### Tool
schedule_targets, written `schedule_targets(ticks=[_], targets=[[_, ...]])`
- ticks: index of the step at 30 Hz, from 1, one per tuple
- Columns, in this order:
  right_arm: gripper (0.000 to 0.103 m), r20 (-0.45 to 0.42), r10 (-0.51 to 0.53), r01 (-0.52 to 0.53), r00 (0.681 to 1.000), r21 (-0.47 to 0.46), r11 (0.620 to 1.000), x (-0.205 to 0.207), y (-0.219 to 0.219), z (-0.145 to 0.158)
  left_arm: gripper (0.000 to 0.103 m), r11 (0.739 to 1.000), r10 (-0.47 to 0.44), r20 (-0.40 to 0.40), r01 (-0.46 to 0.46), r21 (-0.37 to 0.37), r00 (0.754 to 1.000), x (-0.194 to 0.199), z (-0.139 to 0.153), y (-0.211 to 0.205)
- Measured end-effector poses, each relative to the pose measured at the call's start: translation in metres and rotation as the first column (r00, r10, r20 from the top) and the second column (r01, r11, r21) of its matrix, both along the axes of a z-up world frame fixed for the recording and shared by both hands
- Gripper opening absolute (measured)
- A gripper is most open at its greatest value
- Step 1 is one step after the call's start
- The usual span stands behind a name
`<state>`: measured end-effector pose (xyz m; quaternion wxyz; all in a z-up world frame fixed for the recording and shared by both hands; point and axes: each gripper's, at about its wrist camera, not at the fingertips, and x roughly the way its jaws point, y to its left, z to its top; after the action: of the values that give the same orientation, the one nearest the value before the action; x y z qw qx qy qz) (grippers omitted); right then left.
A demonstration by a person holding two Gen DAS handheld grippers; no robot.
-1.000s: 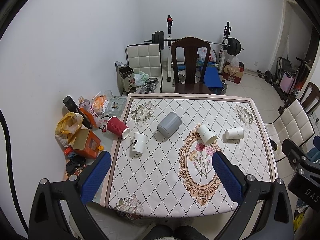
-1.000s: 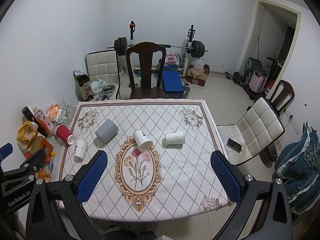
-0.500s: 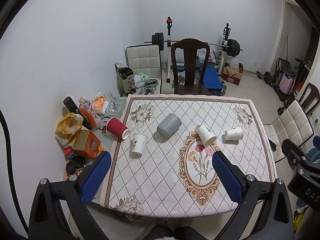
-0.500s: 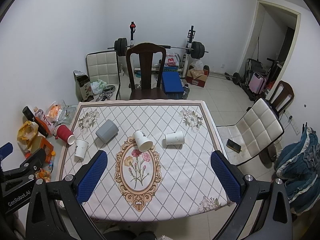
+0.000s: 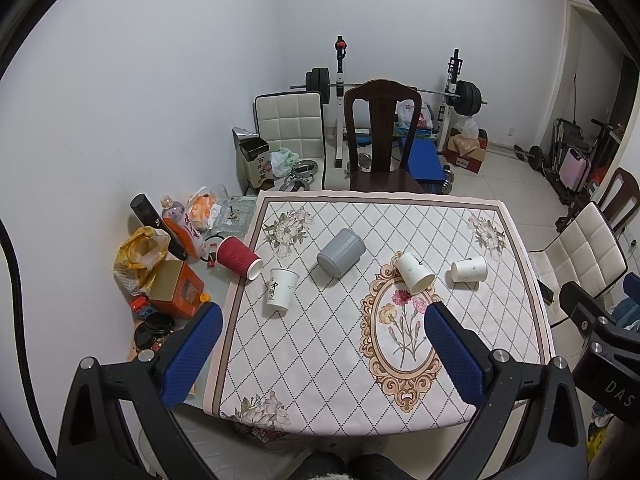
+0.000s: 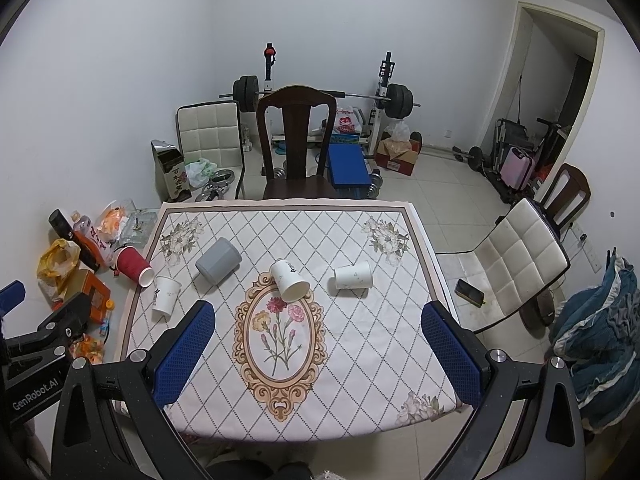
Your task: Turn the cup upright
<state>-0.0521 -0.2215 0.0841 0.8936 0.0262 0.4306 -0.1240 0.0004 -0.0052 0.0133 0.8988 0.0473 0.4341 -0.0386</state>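
Note:
Several cups lie tipped on a table with a floral cloth (image 5: 320, 360) (image 6: 360, 360). A red cup (image 5: 238, 257) (image 6: 134, 267) lies at the left edge. Beside it is a white cup with writing (image 5: 281, 289) (image 6: 165, 294), then a grey cup (image 5: 341, 253) (image 6: 218, 261), a white cup (image 5: 415, 273) (image 6: 288, 280) near the middle, and a white cup (image 5: 468, 269) (image 6: 353, 275) on the right. My left gripper (image 5: 322, 328) and right gripper (image 6: 318, 318) are open and empty, high above the near side of the table.
A dark wooden chair (image 5: 382, 140) (image 6: 296, 144) stands at the table's far side. White padded chairs (image 6: 516, 264) stand at the right. Bottles, bags and boxes (image 5: 168, 256) crowd the left. A weight bench (image 6: 320, 100) stands behind.
Both views have shifted very slightly. The cups have not moved and both grippers remain open.

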Motion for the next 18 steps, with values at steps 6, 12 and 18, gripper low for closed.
schedule_targets(ticks=[6,12,18], targets=[[0.103,0.001,0.01,-0.01,1.0,0.0,1.0,-0.003,0.007,-0.003,0.103,1.0,0.006,0.0,-0.006,-0.001,1.0,0.001,0.002,0.001],[0.103,-0.003,0.035,-0.035,0.999,0.004,0.999,0.001,0.008,-0.005,0.103,1.0,0.028,0.005,-0.028,-0.001,1.0,0.0,0.01,-0.001],[0.103,-0.037,0.066,-0.066,0.997,0.018,0.998,0.012,0.0,-0.024,0.103,0.997,0.07,-0.012,-0.07,0.015,0.997,0.006,-0.01,-0.008]])
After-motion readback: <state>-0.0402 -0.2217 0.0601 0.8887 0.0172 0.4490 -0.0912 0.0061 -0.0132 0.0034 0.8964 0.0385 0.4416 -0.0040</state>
